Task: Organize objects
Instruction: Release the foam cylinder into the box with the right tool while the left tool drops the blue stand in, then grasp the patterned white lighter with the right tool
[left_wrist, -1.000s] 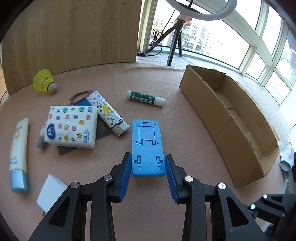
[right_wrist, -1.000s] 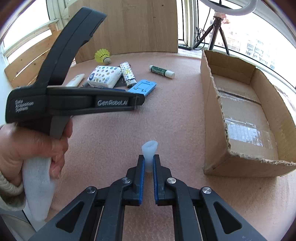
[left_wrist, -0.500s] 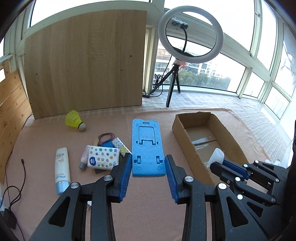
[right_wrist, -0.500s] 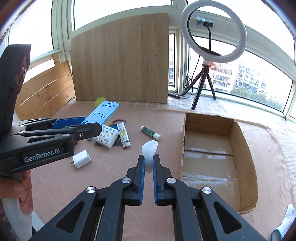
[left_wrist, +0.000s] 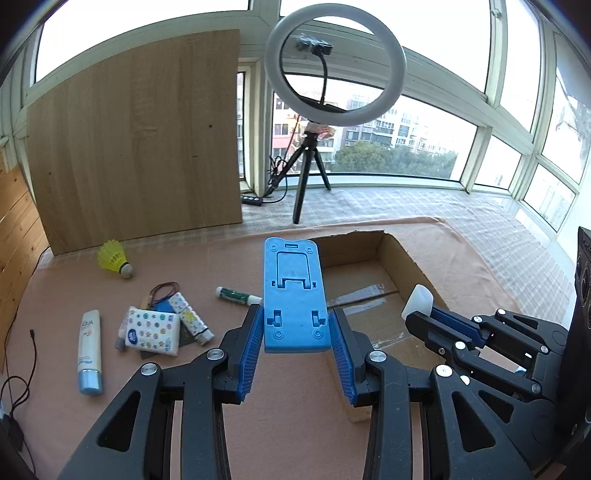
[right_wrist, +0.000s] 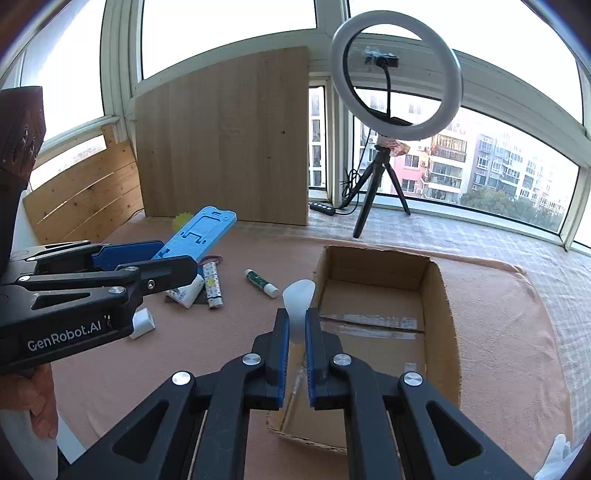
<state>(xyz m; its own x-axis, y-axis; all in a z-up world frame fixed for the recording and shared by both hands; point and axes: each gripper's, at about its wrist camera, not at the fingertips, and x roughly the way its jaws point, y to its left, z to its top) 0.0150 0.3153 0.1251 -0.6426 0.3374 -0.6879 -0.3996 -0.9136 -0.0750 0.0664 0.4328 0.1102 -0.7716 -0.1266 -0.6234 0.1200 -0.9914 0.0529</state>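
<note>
Your left gripper (left_wrist: 295, 354) has its jaws partway open and clamped on the blue phone stand (left_wrist: 293, 295), held in the air just left of the cardboard box (right_wrist: 436, 295); your right gripper (right_wrist: 296, 354), jaws nearly closed, pinches a small white plastic piece (right_wrist: 298, 295) above the box's near left corner; the box looks empty, so nothing is sorted yet; the shuttlecock (left_wrist: 114, 258), glue stick (left_wrist: 236, 295), tissue pack (left_wrist: 153, 330) and tube (left_wrist: 88, 350) lie on the mat left of the box.
</note>
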